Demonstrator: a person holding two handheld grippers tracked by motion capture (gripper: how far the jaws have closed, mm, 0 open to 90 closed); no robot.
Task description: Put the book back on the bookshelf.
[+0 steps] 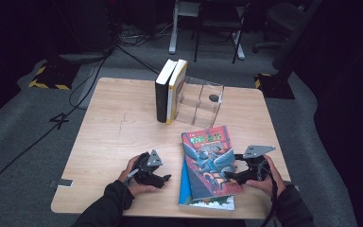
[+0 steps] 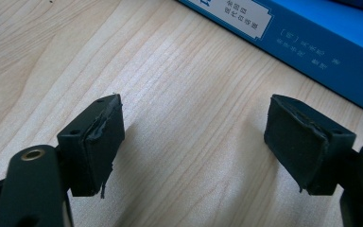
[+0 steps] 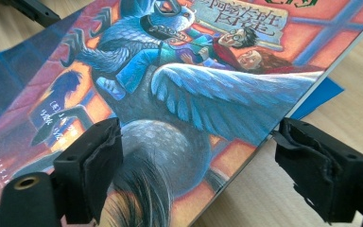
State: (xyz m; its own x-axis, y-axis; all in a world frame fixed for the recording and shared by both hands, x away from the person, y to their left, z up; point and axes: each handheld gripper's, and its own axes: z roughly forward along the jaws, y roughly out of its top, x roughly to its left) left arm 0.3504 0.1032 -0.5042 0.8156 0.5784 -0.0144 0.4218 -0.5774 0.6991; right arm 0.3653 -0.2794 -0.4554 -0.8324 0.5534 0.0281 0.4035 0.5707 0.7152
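With both sets of jaws spread and holding nothing, I kept the right gripper (image 1: 230, 176) over the red book (image 1: 210, 160), stacked on the blue book (image 1: 203, 200) at the table's (image 1: 118, 127) near edge, and the left gripper (image 1: 164, 178) low beside them, apparently to take the top volume.

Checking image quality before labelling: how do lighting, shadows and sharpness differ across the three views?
High view: dim surroundings, evenly lit light wooden table, slightly soft. Left gripper view: bright, wood grain crisp, soft shadows beside the black jaws, glossy blue book sharp. Right gripper view: red illustrated book cover sharp mid-frame, blurring near the bottom edge.
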